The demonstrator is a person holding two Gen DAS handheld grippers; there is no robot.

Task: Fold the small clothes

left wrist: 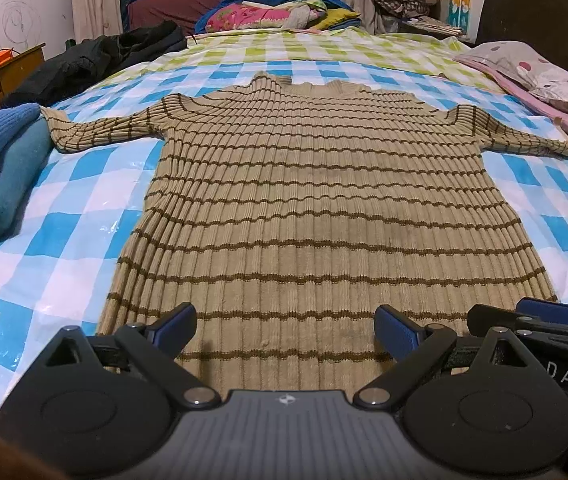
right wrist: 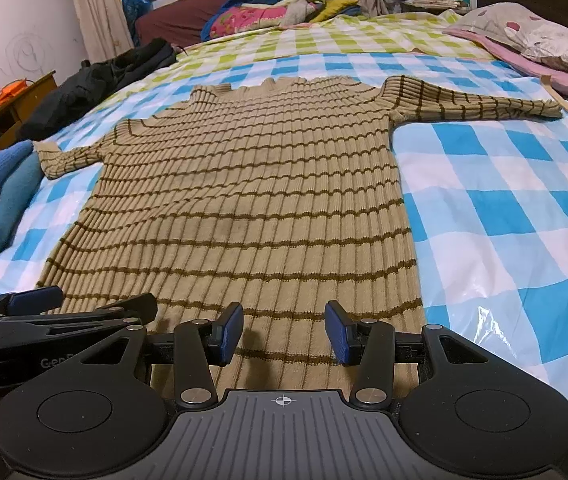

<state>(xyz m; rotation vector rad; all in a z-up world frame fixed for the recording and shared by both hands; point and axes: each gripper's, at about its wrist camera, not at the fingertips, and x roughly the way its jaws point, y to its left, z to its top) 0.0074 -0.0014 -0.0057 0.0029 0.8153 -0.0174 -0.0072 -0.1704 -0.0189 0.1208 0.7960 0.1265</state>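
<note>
both tongs, left and right, gape wide and empty over the flat striped sweater's hem.

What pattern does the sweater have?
The sweater is beige ribbed knit with thin brown stripes, clearest in the left wrist view.

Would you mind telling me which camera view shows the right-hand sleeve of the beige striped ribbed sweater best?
The right wrist view: the beige striped ribbed sweater's right-hand sleeve lies large and fully visible, stretched flat on the blue checked sheet out to its cuff. The left wrist view shows the same sleeve smaller, compressed toward the frame's edge.
</note>
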